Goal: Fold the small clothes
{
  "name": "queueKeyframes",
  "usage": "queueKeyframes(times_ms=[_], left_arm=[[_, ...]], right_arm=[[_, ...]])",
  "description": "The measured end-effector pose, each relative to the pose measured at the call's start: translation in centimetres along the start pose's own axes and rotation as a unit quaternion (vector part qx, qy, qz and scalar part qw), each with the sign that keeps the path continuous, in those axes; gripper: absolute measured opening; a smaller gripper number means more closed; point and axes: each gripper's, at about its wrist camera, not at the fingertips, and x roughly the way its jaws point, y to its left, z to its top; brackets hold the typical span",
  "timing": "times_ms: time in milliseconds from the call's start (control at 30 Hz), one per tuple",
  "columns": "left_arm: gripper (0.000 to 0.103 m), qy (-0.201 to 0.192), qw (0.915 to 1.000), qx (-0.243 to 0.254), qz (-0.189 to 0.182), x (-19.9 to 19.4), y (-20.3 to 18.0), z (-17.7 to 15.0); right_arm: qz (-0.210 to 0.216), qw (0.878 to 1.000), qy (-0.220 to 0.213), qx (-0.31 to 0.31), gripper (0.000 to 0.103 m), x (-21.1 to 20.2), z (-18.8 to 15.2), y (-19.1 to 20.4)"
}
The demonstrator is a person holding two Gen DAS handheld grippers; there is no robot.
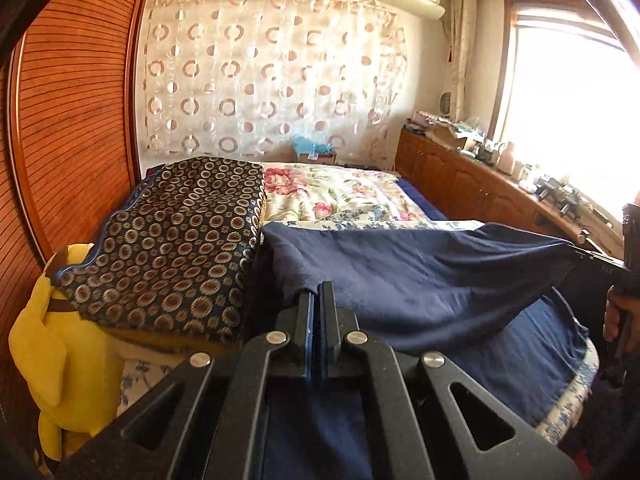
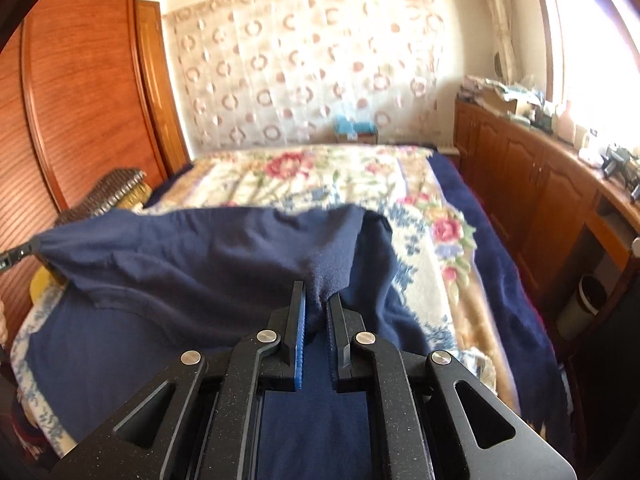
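A navy blue garment [image 1: 420,276] is held up off the bed, stretched between both grippers. My left gripper [image 1: 318,290] is shut on its near left edge, with the fabric pinched between the black fingers. In the right wrist view my right gripper [image 2: 317,300] is shut on a bunched fold of the same garment [image 2: 192,256]. The right gripper [image 1: 592,258] also shows at the far right of the left wrist view, with a hand [image 1: 616,316] behind it. The left gripper's tip [image 2: 16,256] shows at the far left of the right wrist view. The garment's lower part lies on the bed.
The bed carries a floral blanket [image 2: 320,176] over a navy sheet. A folded dark patterned quilt [image 1: 172,240] and a yellow plush toy [image 1: 60,340] sit at the left by the wooden wardrobe [image 1: 72,120]. A cluttered wooden cabinet [image 2: 532,184] runs along the right under the window.
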Motion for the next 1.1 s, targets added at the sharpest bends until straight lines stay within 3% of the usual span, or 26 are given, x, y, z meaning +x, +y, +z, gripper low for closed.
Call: queueKeyframes(times_ms=[500,733,867,1100], left_arm=[[0.0,0.026,0.9994,-0.023,-0.005,-6.1,1.5,-5.9],[0.0,0.085,0.9959,-0.028,0.011,-4.4,1.8,-10.0],[0.0,0.099,0.9945,-0.033,0.01,-4.1,1.7,-11.1],[0.005,0.095,0.9952,-0.018,0.015,-4.6,1.2,-11.2]], right_arm=[[0.006,0.999,0.01,-0.031,0.006,-8.6,-4.1,0.6],[-0.006,0.998,0.064,-0.021,0.006,-5.8,-7.7,0.0],[-0.014,0.996,0.09,-0.008,0.007,-4.3,-9.6,-0.4],[-0.029,0.995,0.09,0.01,0.027,-5.5,-10.2,-1.7]])
